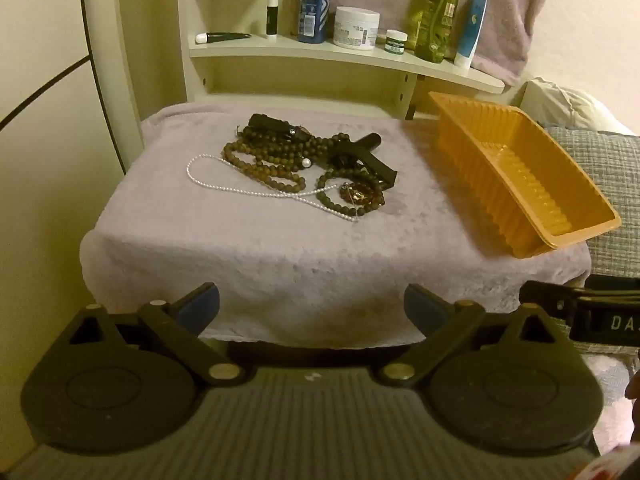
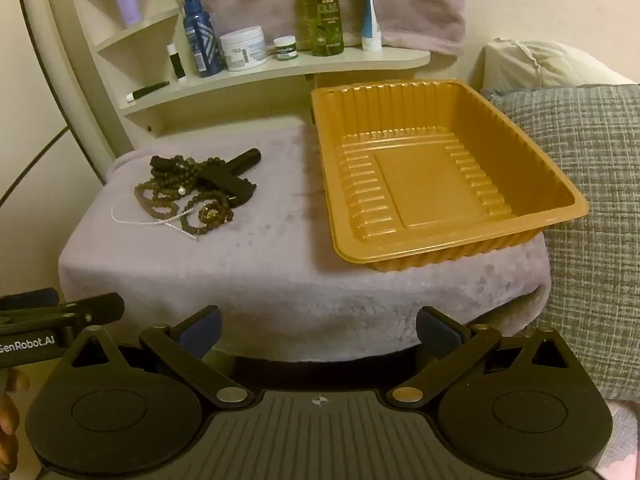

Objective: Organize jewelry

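A tangled pile of jewelry (image 1: pixel 300 160) lies on a lavender towel (image 1: pixel 280 256) over a small table: brown bead strands, a thin white pearl necklace (image 1: pixel 240 190), a gold pendant (image 1: pixel 358 196) and black clips. The same pile (image 2: pixel 192 196) shows at the left in the right wrist view. An orange ribbed plastic tray (image 2: pixel 436 184) stands to its right with nothing inside; it also appears as the tray (image 1: pixel 516 172). My left gripper (image 1: pixel 312 304) is open, well short of the pile at the towel's near edge. My right gripper (image 2: pixel 318 326) is open too, below the tray's near rim.
A cream corner shelf (image 1: pixel 340 54) behind the table holds bottles, jars and tubes. A grey woven cushion (image 2: pixel 592 200) and a pillow lie to the right. A pink towel hangs on the back wall. The other gripper's black body (image 2: pixel 60 316) sits at the left edge.
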Available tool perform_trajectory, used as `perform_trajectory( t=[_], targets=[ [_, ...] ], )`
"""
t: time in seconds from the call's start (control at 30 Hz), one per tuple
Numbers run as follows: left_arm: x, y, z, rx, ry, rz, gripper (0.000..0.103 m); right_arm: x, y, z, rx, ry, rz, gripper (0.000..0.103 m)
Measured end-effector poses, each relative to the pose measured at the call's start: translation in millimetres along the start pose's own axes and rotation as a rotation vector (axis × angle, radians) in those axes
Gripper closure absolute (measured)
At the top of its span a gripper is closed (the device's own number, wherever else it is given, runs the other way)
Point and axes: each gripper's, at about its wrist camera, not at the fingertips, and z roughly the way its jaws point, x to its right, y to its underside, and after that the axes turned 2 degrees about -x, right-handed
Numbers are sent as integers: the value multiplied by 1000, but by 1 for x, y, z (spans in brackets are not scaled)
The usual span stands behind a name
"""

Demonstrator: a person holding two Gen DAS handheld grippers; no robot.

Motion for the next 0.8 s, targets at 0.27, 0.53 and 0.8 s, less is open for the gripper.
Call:
perform_trajectory(
  t=[0.27,0.53,0.8],
  targets=[
    [-1,1,1,9,14,-7,7,0,0,-1,18,15,-13,1],
    [1,-1,-2,22,18,11,7,0,3,-2,40,16,3,1],
    [2,-1,-3,27,20,16,7,-2,1,-3,43,16,0,1]
  ],
)
